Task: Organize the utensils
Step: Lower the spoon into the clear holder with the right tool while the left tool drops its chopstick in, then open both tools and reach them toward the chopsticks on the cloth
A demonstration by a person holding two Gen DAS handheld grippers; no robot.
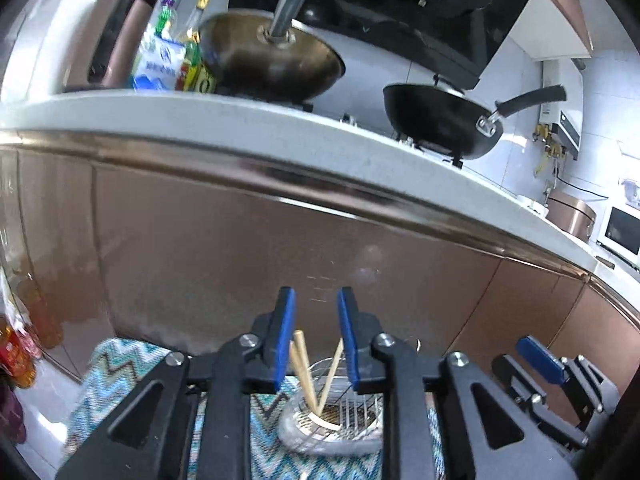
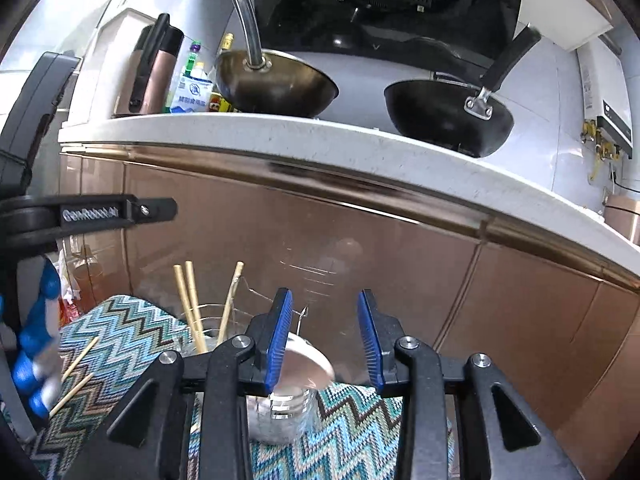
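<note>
Both tongs (image 1: 316, 336) (image 2: 325, 336) spread, pinching nothing; three chopsticks (image 2: 192, 308) in holder (image 1: 336, 420), two more (image 2: 78, 376) left on mat (image 2: 132, 344).

Little lettering is showing itself here. In the right wrist view, white raised letters are running along the black arm of the left gripper's frame (image 2: 120, 212) at the left edge, seemingly a maker's name, too blurred to spell out. Upper left, a white and blue carton (image 2: 192, 94) on the worktop is carrying a round blue emblem and a line of characters, unreadable; in the left wrist view it is blurring (image 1: 160, 62) too.
</note>
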